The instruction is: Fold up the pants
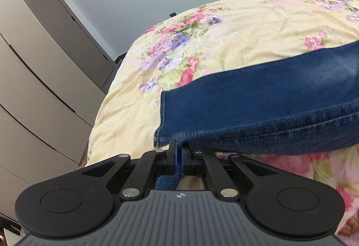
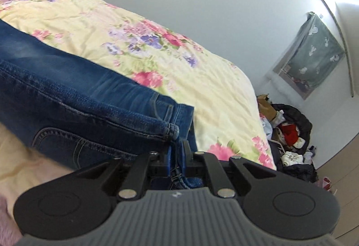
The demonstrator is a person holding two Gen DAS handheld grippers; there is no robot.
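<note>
A: Grippers first. Where do you have them against the jeans (image 1: 258, 106)?

B: Your left gripper (image 1: 178, 151) sits low at the near edge of the bedspread (image 1: 235, 28), fingers pointing forward and pinched together on the hem end of the jeans. A fold of denim runs down between the pads.

A: And the other?

B: Your right gripper (image 2: 177, 149) is just as low, its jaws clamped together on the waistband corner beside the back pocket (image 2: 67, 145).

A: How do the jeans lie?

B: Lengthwise across the bedspread, long axis running from your left gripper to your right, hem pointing left toward the wardrobe (image 1: 40, 79), waistband pointing right toward the clothes pile (image 2: 289, 129). The near edge is lifted off the bedspread at both grippers.
</note>
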